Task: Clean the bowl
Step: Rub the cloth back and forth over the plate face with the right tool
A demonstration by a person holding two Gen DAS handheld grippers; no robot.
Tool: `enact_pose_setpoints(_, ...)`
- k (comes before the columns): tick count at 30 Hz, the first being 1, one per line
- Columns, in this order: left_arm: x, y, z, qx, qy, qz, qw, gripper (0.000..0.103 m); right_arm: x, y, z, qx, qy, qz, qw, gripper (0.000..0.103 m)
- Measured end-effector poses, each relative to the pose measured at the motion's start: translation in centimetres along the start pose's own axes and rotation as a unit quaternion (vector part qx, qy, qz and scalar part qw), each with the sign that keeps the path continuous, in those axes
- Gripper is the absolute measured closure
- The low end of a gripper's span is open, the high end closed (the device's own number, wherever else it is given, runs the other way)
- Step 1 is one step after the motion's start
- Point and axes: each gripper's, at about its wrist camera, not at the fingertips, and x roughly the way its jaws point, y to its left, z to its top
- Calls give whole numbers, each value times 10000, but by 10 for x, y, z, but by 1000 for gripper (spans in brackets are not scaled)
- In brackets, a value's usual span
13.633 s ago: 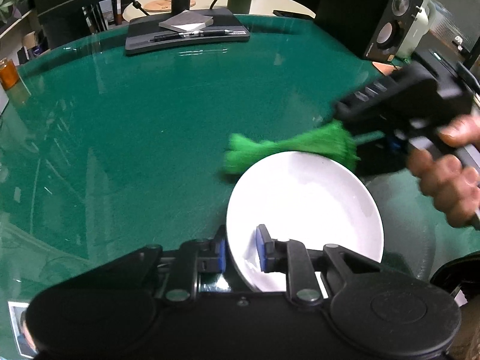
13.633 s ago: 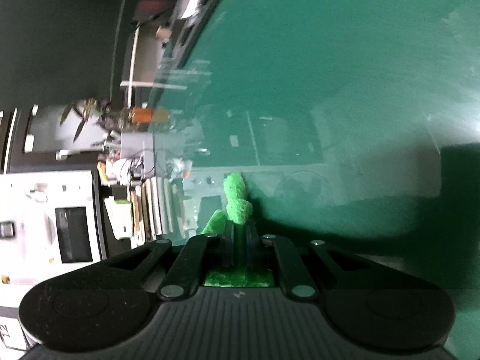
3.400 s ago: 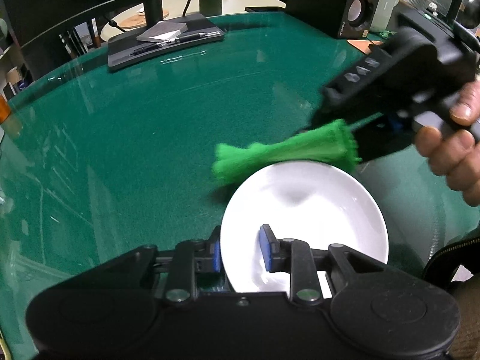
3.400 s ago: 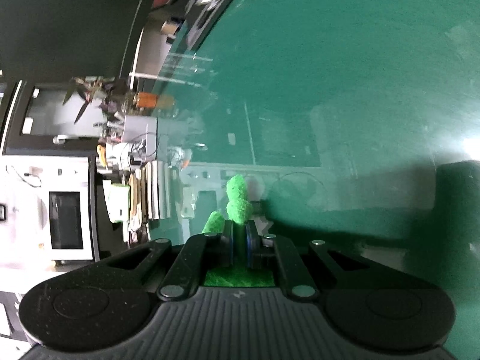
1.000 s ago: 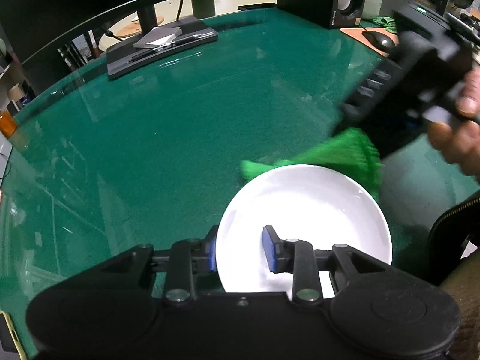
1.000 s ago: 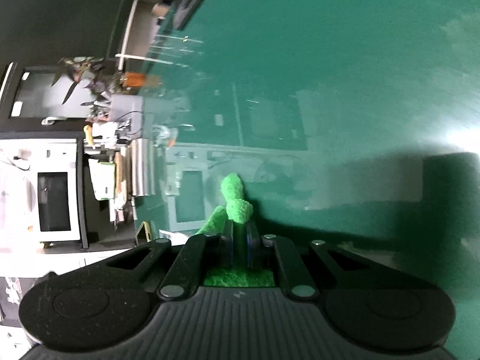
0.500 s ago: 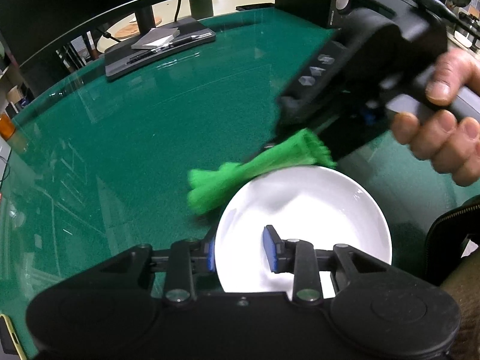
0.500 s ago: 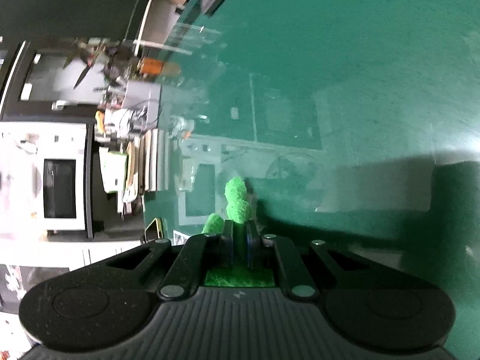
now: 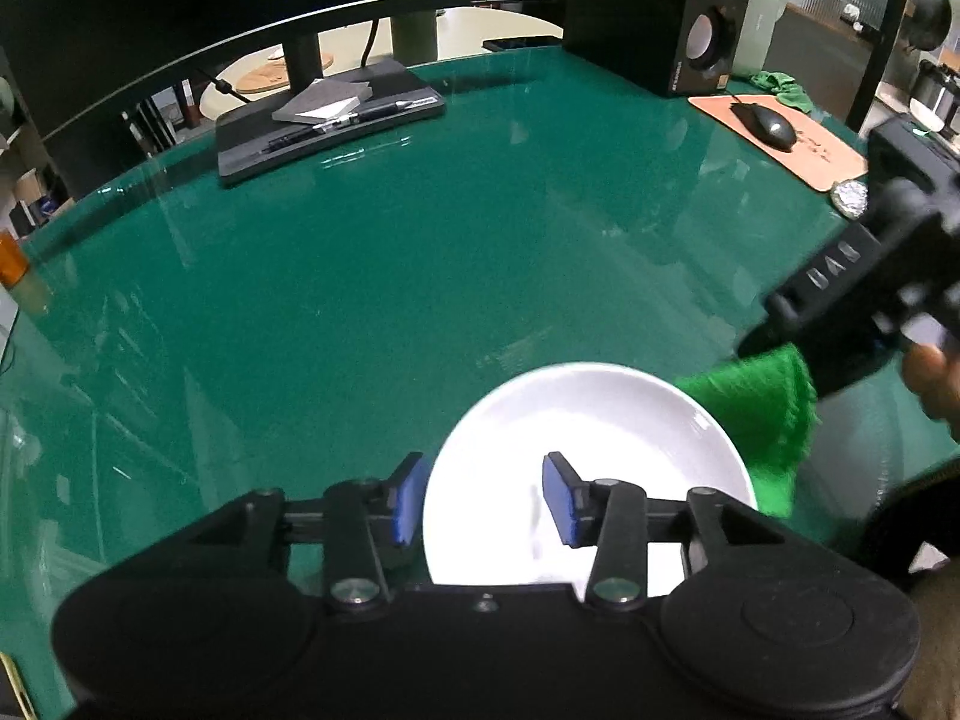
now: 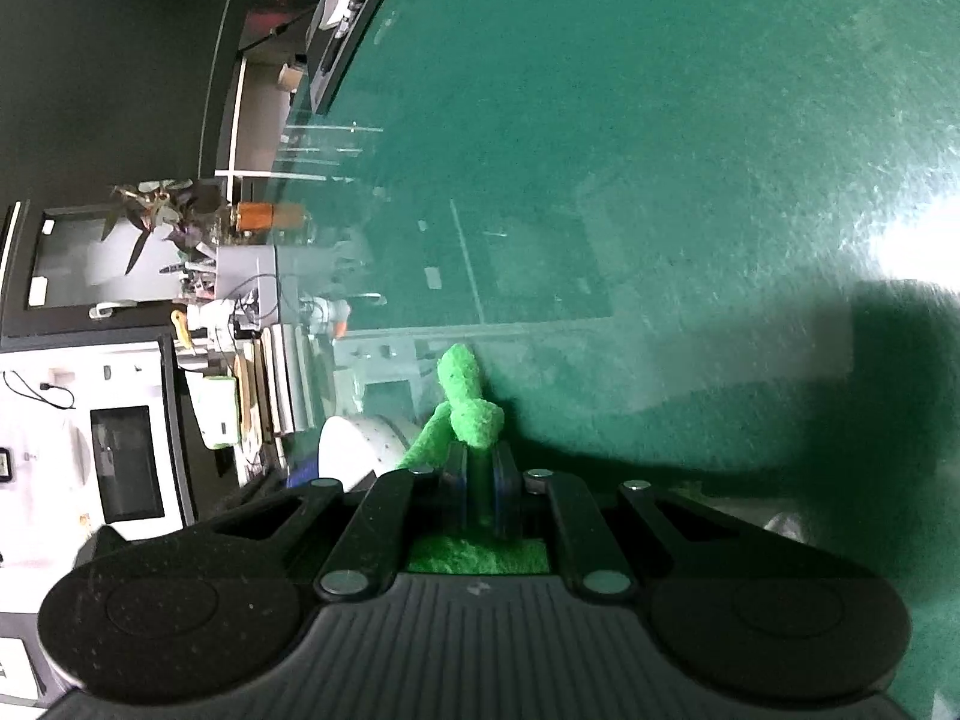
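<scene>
The white bowl [image 9: 591,438] sits low and centre-right in the left wrist view, on the green table [image 9: 420,276]. The left gripper [image 9: 485,501] stands wide, its blue pads straddling the bowl's near rim, one outside and one inside; contact cannot be confirmed. The right gripper [image 10: 480,483] is clamped narrow on a green cloth [image 9: 759,414], which lies against the bowl's right rim. A mouse [image 9: 765,123] rests on a pad at upper right.

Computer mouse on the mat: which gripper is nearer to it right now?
Right. The right gripper, clamped on the green cloth, sits just in front of the mouse; the left gripper straddles the bowl rim, farther from it.
</scene>
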Motion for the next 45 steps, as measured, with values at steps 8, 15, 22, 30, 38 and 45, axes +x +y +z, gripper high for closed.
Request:
enact_pose_setpoints(8,2,1,-5,-65,101,199,9997,79,2,10,9,-184,148,-115,9997,94)
enact_pose_setpoints(15,3,0,-5,-61,91,200,9997,76,30,37,28,-551,273,-252,9978,94)
enact_pose_setpoints(22,3,-1,-5,-33,101,176,9998,75,48,56,32,-764,392,-80,9963,94)
enact_pose_setpoints(30,5,-4,-4,45,101,123,9999,73,12,21,21,-329,381,-187,9986,94)
enact_pose_setpoints(38,6,-3,-3,38,105,127,9999,72,52,48,29,-583,439,-39,9973,94)
enact_pose_setpoints(45,6,-4,-3,54,98,78,9999,71,32,36,25,-413,353,-11,9985,94)
